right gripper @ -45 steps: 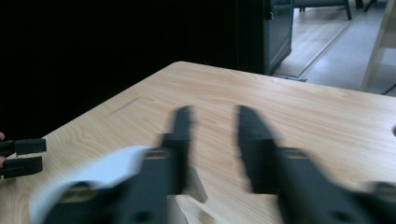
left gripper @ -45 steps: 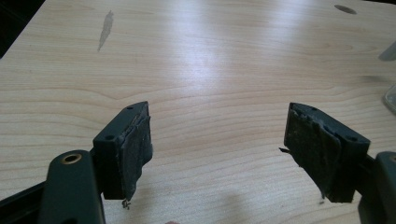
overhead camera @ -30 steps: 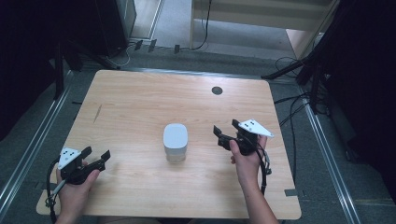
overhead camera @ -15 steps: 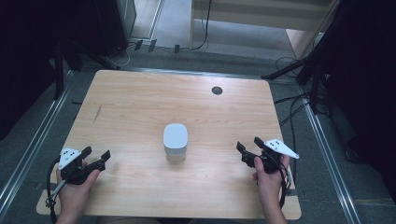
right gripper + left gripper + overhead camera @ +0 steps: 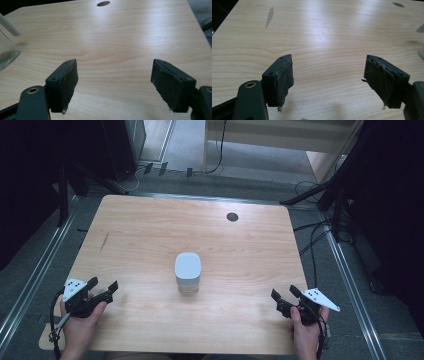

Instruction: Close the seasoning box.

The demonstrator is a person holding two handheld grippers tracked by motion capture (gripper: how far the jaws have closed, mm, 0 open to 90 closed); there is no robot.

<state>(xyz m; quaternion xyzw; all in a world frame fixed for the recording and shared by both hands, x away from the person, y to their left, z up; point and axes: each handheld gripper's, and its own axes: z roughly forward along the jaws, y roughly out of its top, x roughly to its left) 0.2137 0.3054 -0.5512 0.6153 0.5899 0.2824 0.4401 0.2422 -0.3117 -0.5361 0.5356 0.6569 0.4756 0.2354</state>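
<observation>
Both grippers, left [image 5: 102, 290] and right [image 5: 284, 298], resting near table [image 5: 150, 235] corners, jaws gaping apart, holding nothing; am keeping clear of jar [image 5: 188, 273] standing mid-table.

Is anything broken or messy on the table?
Nothing is spilled or tipped: the lidded jar stands upright mid-table. Two small oddities: the left gripper has frayed, peeling pads with bits hanging off, and the wooden table has a dark smear near its far left part.
</observation>
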